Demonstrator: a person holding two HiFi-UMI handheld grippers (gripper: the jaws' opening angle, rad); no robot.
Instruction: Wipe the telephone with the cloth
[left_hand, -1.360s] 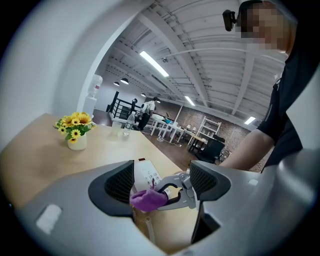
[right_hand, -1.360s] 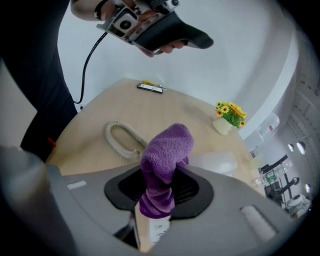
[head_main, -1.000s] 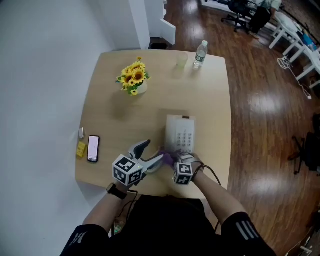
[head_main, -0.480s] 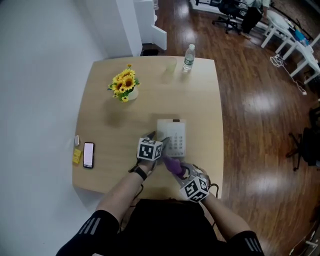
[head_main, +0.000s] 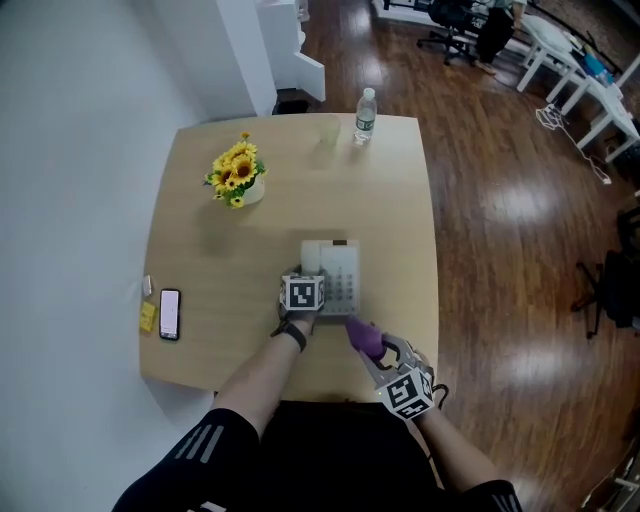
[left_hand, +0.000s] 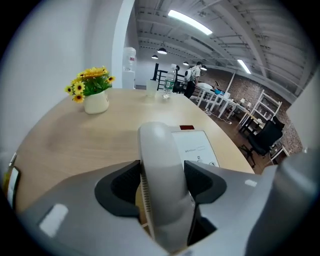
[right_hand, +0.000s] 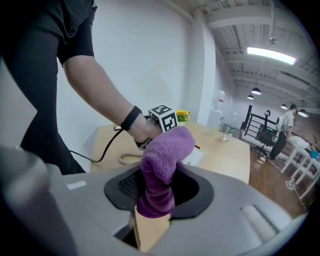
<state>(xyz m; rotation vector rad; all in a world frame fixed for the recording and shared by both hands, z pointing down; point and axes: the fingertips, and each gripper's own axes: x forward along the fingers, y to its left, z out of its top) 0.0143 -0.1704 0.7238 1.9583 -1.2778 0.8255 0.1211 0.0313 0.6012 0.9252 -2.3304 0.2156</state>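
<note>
Your left tool (left_hand: 162, 180) has just been closing its jaws on the pale grey handset (left_hand: 156, 140). The handset now sits clamped between the pads on the left side of the white desk telephone (head_main: 342, 275), near the middle of the light wooden worktop (head_main: 200, 260). That grip looks meant to steady or lift the handset so its surfaces can be reached.

Your right tool (right_hand: 157, 187) is clamped on the purple fleecy cloth (right_hand: 167, 150), with a rounded wad standing past the jaws as the wiping face. It hangs nearer you, right of the telephone and apart from it.

Your left wrist (right_hand: 131, 120) and its black cable (right_hand: 100, 150) lie just left of the cloth's path, so approaching from the right seems safer. The sunflowers in a white pot (head_main: 233, 175), the clear water bottle (head_main: 365, 115) at the far edge and the black smartphone (head_main: 169, 313) at the left edge stand well apart.
</note>
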